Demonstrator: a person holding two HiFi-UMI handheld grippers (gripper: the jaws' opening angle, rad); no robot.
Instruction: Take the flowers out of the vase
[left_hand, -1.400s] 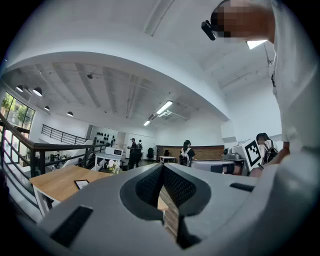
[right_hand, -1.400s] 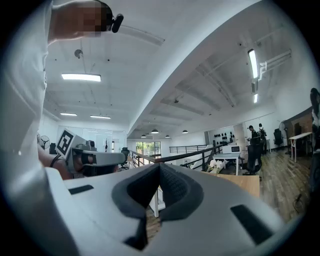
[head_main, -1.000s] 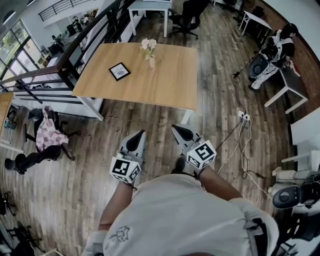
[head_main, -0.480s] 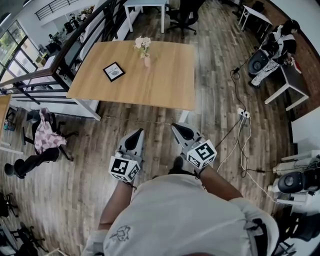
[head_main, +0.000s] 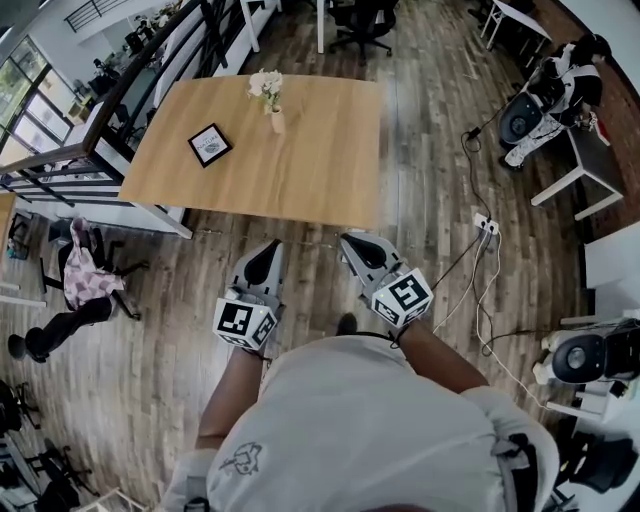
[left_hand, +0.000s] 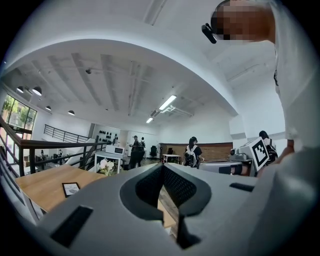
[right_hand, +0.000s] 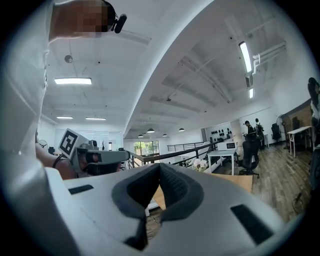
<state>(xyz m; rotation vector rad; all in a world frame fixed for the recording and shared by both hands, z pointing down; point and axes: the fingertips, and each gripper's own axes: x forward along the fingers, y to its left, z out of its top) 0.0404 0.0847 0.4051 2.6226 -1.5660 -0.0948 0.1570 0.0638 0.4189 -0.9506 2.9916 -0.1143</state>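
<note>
White flowers (head_main: 265, 85) stand in a small pale vase (head_main: 277, 122) near the far edge of a wooden table (head_main: 300, 170). They show as a small cluster of flowers (left_hand: 105, 166) in the left gripper view and as flowers (right_hand: 200, 164) in the right gripper view. My left gripper (head_main: 268, 247) and right gripper (head_main: 347, 239) are held side by side over the floor, just short of the table's near edge, far from the vase. Both point level at the table. The left gripper (left_hand: 162, 168) and right gripper (right_hand: 160, 166) are shut and hold nothing.
A framed picture (head_main: 210, 145) lies on the table left of the vase. A railing (head_main: 120, 95) runs along the table's left side. Cables and a power strip (head_main: 487, 228) lie on the floor at right. A person (head_main: 555, 95) sits at far right; a chair with clothes (head_main: 85, 275) stands left.
Both grippers have moved forward together toward the table, still shut. The table and vase now sit nearer and further left in the head view.
</note>
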